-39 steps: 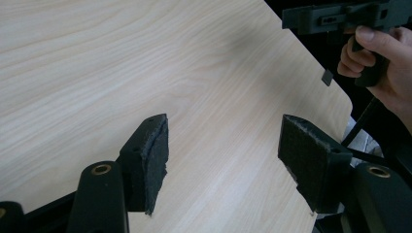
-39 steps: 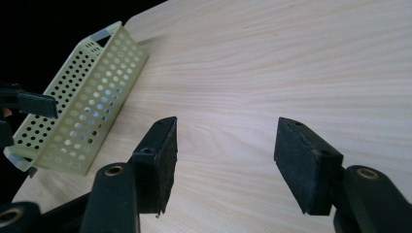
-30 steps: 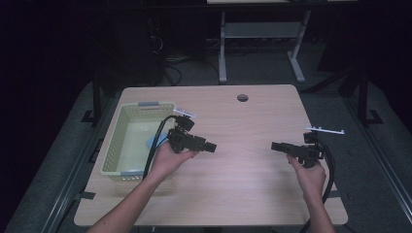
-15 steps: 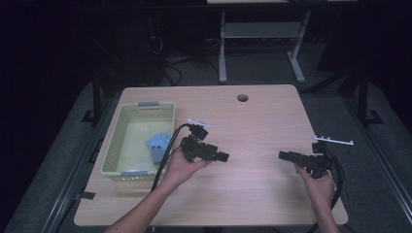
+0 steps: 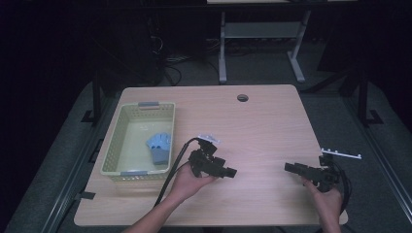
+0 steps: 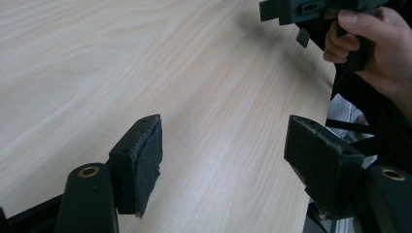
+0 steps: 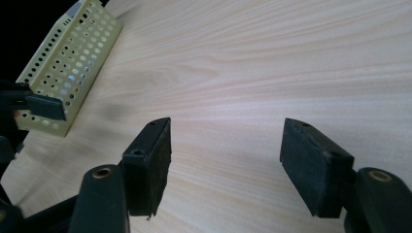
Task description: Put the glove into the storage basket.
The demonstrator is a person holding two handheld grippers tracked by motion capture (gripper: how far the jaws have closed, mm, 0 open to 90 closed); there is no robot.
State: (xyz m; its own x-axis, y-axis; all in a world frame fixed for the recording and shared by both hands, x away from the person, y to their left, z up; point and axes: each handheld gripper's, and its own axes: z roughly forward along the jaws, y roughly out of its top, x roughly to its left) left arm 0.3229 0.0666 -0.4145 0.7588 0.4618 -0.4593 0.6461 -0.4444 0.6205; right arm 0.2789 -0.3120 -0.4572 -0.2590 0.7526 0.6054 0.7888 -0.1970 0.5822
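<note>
Left gripper [image 5: 232,172] shifted toward 3 o'clock, right gripper [image 5: 288,167] nearer, both jaws wide, blue item [image 5: 159,147] in basket [image 5: 137,108] unclear.

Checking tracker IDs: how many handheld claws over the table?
2. The left claw is near the table's middle, right of the yellow basket; the right claw is by the right edge. Both open, empty.

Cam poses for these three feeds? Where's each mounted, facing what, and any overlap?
High view: above the person's side, looking forward and down on the table, basket, both forearms.
Left gripper view: on the left gripper, jaws apart, facing the right gripper.
Right gripper view: on the right gripper, jaws apart, facing the basket.
Shared: the tabletop in all three views.
</note>
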